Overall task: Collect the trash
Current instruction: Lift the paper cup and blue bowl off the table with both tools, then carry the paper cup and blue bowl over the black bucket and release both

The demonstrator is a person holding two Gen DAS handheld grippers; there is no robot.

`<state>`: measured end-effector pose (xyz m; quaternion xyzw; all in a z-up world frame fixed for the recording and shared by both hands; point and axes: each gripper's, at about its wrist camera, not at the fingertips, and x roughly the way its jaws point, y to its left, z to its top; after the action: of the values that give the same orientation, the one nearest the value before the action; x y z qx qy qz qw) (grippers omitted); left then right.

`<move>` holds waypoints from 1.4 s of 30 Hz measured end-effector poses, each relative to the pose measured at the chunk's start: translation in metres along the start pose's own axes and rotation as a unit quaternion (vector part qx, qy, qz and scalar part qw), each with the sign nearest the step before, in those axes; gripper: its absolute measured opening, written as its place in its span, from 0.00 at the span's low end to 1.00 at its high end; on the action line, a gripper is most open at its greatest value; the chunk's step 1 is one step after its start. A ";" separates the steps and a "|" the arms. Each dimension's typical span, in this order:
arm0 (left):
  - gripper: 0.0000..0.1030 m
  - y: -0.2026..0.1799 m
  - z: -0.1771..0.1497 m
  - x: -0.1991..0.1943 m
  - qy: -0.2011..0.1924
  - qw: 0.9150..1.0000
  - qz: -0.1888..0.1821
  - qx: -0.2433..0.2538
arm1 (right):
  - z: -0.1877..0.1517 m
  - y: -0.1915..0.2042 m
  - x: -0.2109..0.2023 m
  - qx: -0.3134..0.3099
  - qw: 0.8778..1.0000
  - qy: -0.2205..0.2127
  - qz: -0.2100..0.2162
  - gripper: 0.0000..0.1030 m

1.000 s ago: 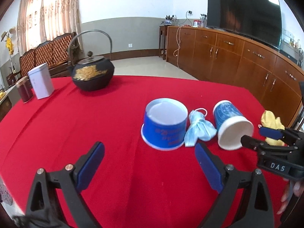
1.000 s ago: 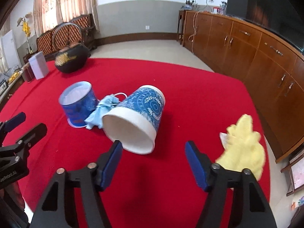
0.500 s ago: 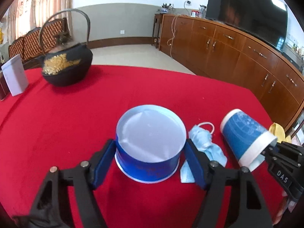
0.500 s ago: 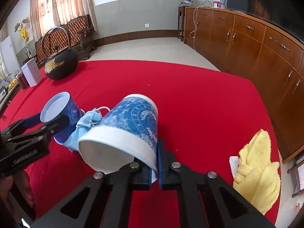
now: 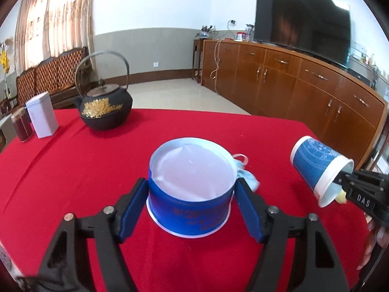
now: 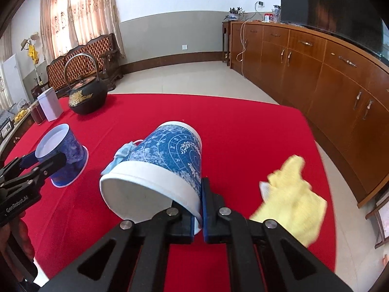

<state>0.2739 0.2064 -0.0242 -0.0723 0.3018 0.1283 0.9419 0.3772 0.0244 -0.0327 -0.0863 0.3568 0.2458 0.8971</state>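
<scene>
Centre frame, left gripper [image 5: 192, 203] clamps the inverted blue paper bowl [image 5: 190, 189] by its sides while right gripper [image 6: 198, 213] pinches the tilted paper cup's [image 6: 165, 168] rim: both light, crushable.

Kettle [image 5: 105, 110] behind bowl [image 5: 190, 189], mask [image 5: 245, 176] right of it.

kettle [image 5: 105, 107] far left, tablecloth [image 5: 73, 170] btwn bare
</scene>
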 end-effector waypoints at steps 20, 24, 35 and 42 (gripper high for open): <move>0.71 -0.051 -0.037 -0.087 -0.021 0.997 -0.060 0.032 | -0.092 -0.054 -0.143 0.060 0.997 -0.021 -0.051 0.05; 0.71 -0.069 -0.041 -0.099 -0.028 0.996 -0.076 0.039 | -0.109 -0.068 -0.167 0.077 0.995 -0.027 -0.064 0.05; 0.71 -0.123 -0.055 -0.120 -0.035 0.989 -0.128 0.070 | -0.149 -0.108 -0.223 0.116 0.987 -0.040 -0.107 0.05; 0.71 -0.159 -0.063 -0.123 -0.033 0.981 -0.165 0.094 | -0.180 -0.137 -0.245 0.144 0.980 -0.037 -0.134 0.05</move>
<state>0.1877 0.0161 0.0064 -0.0282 0.2655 -0.0552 0.9621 0.1853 -0.2464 0.0003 0.0062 0.3407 0.0725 0.9374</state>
